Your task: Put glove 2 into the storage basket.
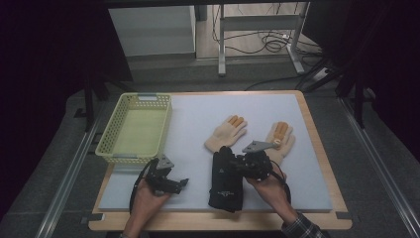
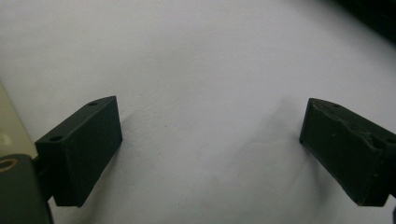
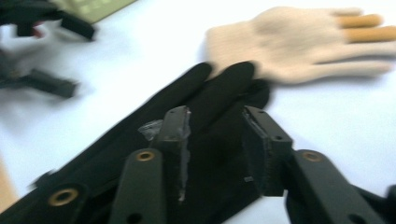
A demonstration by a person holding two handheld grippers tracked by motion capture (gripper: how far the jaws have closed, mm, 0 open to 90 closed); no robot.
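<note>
Jaws of your right gripper [image 3: 215,140] pinch a fold of the black glove [image 1: 225,181], which lies at the mat's [image 1: 198,119] near edge. Your left gripper [image 2: 210,144] hovers spread over bare mat.

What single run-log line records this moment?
right gripper: jaws around black glove, grip unclear | left gripper: open over mat | basket: empty | two tan gloves: on mat

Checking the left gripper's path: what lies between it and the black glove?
Nothing: in the high view, bare white mat separates the left gripper from the black glove.
</note>
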